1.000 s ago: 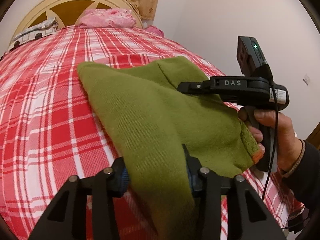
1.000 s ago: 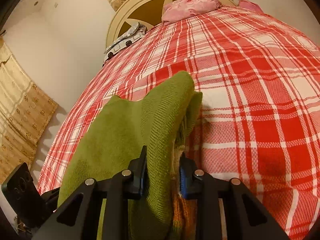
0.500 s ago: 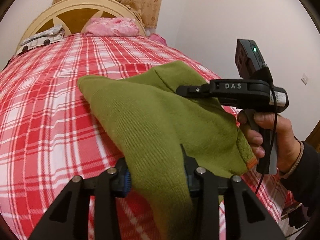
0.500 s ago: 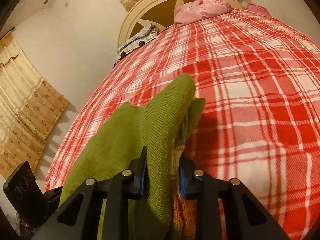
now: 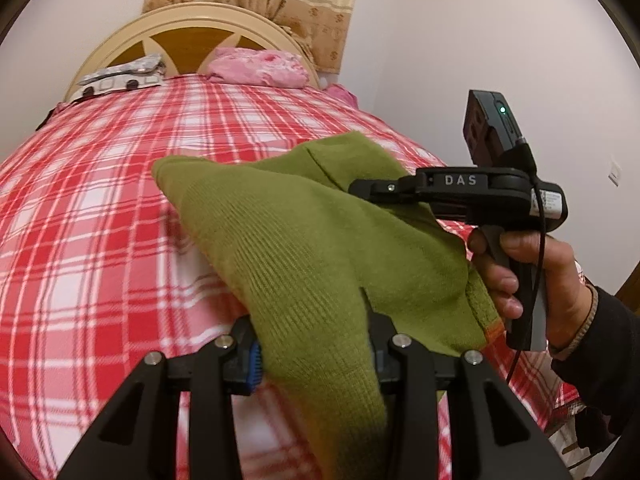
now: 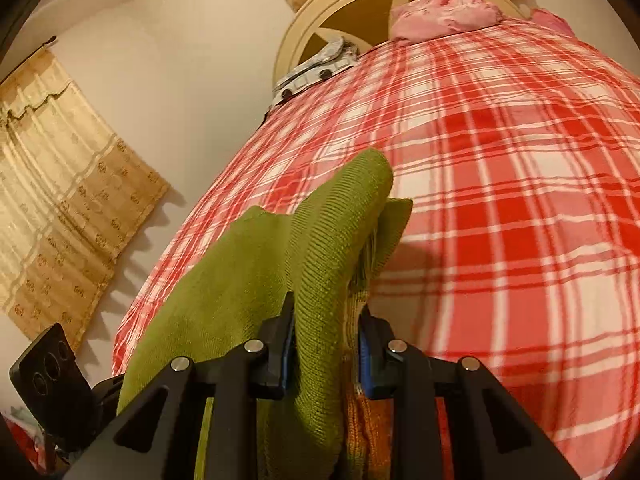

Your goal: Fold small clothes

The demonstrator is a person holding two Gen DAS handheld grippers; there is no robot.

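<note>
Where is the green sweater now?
The green sweater is held above the plaid bed, pinched by the left hand-held gripper and the right hand-held gripper.

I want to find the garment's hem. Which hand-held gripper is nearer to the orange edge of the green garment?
Right. The right hand-held gripper clamps the green garment just at its orange edge; the left hand-held gripper clamps plain green knit, apart from it.

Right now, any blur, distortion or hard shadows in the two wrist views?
Left wrist view: fisheye bows the plaid bedspread; near checks smeared, green knit garment fairly sharp. Right wrist view: same bowing, plaid streaked on the right, soft shadow beside the garment, curtain casts a scalloped shadow on the wall.
</note>
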